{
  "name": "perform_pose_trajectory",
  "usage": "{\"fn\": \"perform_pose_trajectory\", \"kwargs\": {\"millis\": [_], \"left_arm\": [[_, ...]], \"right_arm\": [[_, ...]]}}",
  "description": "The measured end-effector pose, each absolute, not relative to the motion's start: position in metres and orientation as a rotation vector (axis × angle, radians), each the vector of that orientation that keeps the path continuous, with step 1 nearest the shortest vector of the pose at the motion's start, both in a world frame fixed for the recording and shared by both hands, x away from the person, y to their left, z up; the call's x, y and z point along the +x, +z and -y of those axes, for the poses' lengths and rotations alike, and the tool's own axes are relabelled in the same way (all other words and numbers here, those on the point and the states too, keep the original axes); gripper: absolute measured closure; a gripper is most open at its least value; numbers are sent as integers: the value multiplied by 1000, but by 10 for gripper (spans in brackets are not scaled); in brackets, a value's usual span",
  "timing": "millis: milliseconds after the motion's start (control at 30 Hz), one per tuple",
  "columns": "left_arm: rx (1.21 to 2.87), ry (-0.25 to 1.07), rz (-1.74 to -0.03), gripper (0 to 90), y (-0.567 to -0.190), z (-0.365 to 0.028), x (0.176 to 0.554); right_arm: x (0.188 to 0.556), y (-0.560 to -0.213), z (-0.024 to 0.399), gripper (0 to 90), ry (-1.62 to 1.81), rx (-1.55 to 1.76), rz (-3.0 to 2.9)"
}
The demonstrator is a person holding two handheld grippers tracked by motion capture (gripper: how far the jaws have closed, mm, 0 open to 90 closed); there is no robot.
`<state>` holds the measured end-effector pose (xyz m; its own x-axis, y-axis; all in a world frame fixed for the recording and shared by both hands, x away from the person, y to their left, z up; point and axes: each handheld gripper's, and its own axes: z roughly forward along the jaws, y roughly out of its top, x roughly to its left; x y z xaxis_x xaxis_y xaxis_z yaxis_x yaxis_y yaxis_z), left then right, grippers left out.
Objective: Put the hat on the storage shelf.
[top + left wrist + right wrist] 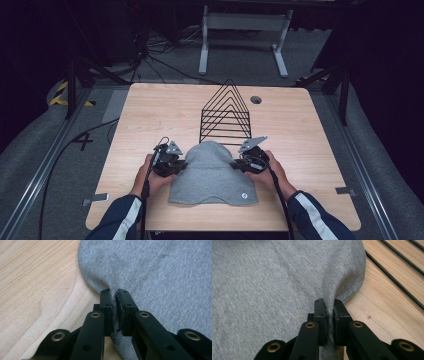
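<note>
A grey knit beanie lies flat on the wooden table, crown pointing away from me. My left gripper is at the beanie's left edge and is shut on a pinch of the grey fabric, seen between its jaws in the left gripper view. My right gripper is at the beanie's right edge. It is shut on a raised fold of the fabric, which bunches up between its jaws in the right gripper view.
A black wire rack with a peaked top stands just behind the beanie; its base wires run close to the right gripper. A round cable hole sits at the table's back. Bare wood lies to the left and right.
</note>
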<state>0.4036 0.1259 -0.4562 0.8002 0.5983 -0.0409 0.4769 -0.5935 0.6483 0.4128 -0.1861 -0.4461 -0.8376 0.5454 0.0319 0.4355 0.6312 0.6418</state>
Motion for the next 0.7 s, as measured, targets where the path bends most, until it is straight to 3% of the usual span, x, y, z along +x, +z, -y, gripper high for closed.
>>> {"fn": "perform_pose_trajectory", "kwargs": {"millis": [700], "left_arm": [[2226,344,-631,846,-405,-116,389]], "right_arm": [[397,-397,210,842,1120,720,-2564]]}}
